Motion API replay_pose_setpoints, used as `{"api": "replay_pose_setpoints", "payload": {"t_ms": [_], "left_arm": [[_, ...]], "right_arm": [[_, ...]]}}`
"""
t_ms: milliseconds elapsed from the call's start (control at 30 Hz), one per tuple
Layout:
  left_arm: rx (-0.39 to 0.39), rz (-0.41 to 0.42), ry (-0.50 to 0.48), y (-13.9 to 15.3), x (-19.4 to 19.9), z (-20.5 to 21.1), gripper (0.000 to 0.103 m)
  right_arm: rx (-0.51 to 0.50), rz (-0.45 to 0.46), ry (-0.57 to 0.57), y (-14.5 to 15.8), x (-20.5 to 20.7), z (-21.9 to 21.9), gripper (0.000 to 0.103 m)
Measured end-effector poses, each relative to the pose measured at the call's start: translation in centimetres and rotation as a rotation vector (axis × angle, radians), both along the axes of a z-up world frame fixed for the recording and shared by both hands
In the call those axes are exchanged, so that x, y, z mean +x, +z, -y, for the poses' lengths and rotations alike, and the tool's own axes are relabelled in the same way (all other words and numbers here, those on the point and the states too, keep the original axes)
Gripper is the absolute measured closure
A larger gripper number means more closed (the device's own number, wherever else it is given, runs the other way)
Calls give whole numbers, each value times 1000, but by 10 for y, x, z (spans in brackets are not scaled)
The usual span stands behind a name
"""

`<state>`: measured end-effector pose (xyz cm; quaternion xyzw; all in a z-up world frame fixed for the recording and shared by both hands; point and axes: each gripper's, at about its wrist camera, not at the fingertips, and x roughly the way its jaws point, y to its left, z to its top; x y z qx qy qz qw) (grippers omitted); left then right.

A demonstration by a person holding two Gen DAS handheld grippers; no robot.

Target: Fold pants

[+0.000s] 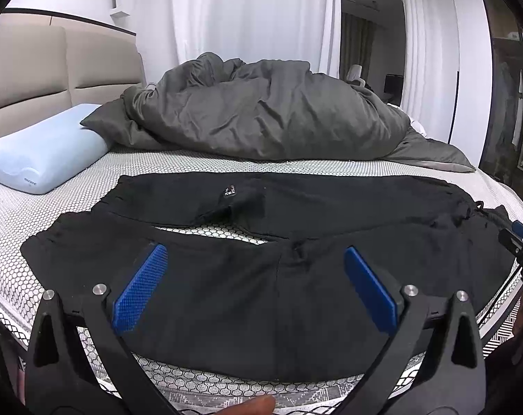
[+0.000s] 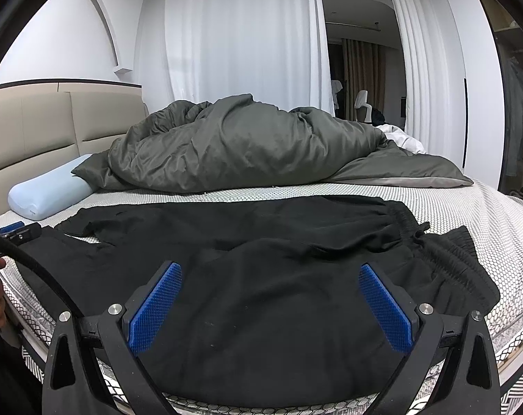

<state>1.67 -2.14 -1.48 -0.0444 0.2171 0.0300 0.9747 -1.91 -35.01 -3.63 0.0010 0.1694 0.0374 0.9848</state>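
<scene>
At the far left a pale blue pillow (image 1: pixel 43 148) lies on the mattress (image 1: pixel 199 164) against the beige padded headboard (image 1: pixel 54 65); just beside it, toward the middle, a crumpled grey duvet (image 1: pixel 261 117) is heaped across the far half of the bed, one corner resting on the pillow; in front of the heap, across the near half of the mattress and reaching its front edge, the black pants (image 1: pixel 247 287) are spread flat with the legs running leftward and the gathered waistband (image 2: pixel 448 259) at the right, a strip of patterned mattress showing between the two legs; a small label (image 1: pixel 229 192) shows on the farther leg; the left gripper (image 1: pixel 254 287) hangs over the nearer leg with its blue pads (image 1: pixel 140 287) spread wide and nothing between them, whether they touch the cloth I cannot tell; a fingertip (image 1: pixel 251 406) shows at the bottom edge of that view; further right the right gripper (image 2: pixel 271 306) sits over the seat area close to the waistband, its jaws likewise wide apart and empty; white curtains (image 2: pixel 240 34) hang behind the bed, and at the right a dark doorway (image 2: pixel 361 52) opens beyond them.
</scene>
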Motion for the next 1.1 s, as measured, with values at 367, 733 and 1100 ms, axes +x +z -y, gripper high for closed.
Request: {"api": "replay_pose_setpoints", "payload": {"t_ms": [367,733,1100], "left_arm": [[-7,2,11,-2,-3,-3,1],[1,-6,9,-1,0,-3,1],[-1,-10,19,1,-1,-3,1]], "right_arm": [[-2,-9,-7,-2,3,2,0],[1,-14,-7,-3,4,2,0],[-1,-17,-8,-3,3,3,0]]}}
